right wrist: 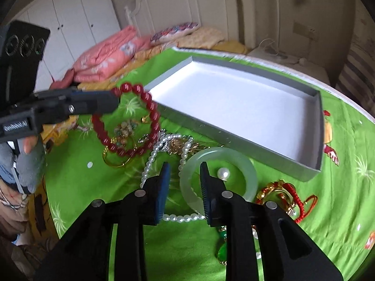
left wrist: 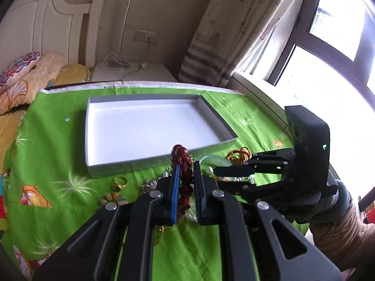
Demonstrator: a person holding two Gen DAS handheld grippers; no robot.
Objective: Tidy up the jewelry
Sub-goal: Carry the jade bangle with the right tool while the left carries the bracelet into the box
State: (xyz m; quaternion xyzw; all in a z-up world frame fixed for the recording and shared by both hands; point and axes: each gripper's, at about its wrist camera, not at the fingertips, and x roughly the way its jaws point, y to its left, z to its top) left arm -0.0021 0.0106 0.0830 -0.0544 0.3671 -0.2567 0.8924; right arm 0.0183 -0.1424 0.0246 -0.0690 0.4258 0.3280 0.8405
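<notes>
My left gripper [left wrist: 186, 164] is shut on a red bead bracelet [left wrist: 184, 161] and holds it above the green cloth; the right wrist view shows the bracelet [right wrist: 152, 117] hanging from that gripper [right wrist: 114, 101]. An empty white tray [left wrist: 150, 128] with grey walls lies just beyond, also in the right wrist view [right wrist: 234, 103]. My right gripper [right wrist: 184, 167] is open, its fingers straddling the rim of a pale jade bangle [right wrist: 234, 157] on the cloth. A pearl necklace [right wrist: 152, 157] and gold pieces [right wrist: 117, 161] lie in a pile nearby.
A red-cord gold ornament [right wrist: 283, 192] and a green pendant [right wrist: 221, 253] lie to the right of the bangle. A gold ring [left wrist: 120, 182] sits on the cloth. A bed with pillows [right wrist: 110, 53] lies past the table's far edge; a window [left wrist: 328, 46] is to the right.
</notes>
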